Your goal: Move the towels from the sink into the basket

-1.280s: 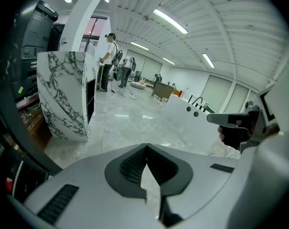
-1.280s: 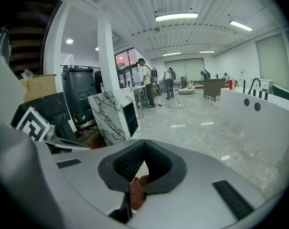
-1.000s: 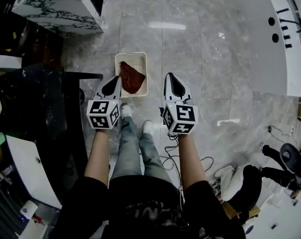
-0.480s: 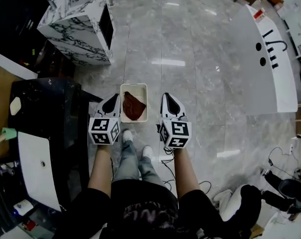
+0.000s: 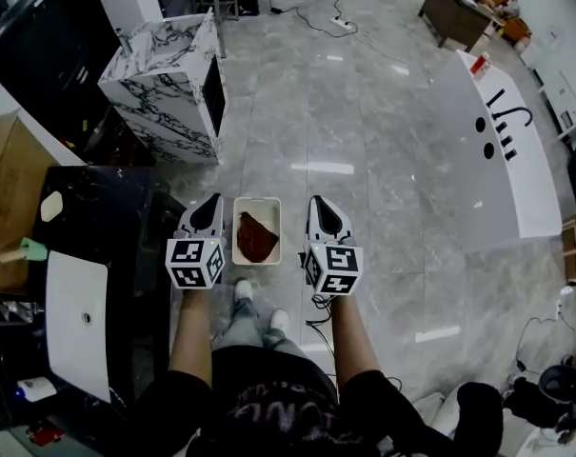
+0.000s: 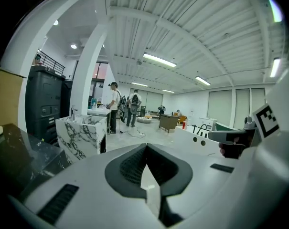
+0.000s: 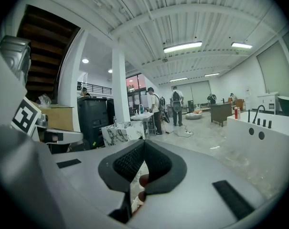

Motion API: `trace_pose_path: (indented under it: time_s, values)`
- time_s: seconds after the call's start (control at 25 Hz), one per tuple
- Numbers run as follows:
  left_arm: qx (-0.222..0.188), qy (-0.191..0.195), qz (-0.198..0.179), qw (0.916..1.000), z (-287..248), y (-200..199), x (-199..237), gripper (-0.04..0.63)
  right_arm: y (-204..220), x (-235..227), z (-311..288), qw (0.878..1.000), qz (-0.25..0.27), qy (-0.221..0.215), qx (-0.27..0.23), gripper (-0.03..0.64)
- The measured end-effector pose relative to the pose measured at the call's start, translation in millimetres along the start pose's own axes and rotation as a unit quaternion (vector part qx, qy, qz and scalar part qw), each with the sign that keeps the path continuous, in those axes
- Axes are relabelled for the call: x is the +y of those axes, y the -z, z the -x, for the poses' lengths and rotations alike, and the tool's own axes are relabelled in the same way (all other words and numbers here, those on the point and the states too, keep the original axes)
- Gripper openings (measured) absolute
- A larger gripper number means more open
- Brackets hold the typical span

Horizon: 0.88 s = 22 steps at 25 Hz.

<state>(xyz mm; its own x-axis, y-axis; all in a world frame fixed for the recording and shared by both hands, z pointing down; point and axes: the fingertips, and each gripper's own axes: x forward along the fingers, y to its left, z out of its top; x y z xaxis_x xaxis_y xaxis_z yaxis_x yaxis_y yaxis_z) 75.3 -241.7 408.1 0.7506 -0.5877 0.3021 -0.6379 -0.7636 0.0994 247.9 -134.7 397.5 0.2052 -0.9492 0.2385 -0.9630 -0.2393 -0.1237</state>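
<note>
Grey marble floor (image 5: 364, 160) carries the basket (image 5: 238, 253), with a dark red towel (image 5: 257, 238) crumpled inside; whether more lie beneath it cannot be told. Left claw (image 5: 211, 203) and right claw (image 5: 318, 203) flank it from above, each pressed together, empty. White sink (image 5: 76, 322) sits far left.

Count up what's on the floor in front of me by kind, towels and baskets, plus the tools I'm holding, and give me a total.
Dark red towel: 1
White basket: 1
Tools: 2 (left tool, right tool)
Total: 4
</note>
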Motion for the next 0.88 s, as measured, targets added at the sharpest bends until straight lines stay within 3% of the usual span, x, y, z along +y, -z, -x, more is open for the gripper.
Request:
trace_pose_path:
  time_s: [0.28, 0.88]
  values:
    - [-0.028, -0.014, -0.014, 0.9994, 33, -36, -5, 0.015, -44, 14, 24, 0.999, 0.016, -0.018, -0.031, 0.014]
    - [-0.075, -0.037, -0.047, 0.9954, 82, -87, -16, 0.015, -92, 33, 54, 0.995, 0.053, -0.045, -0.074, 0.014]
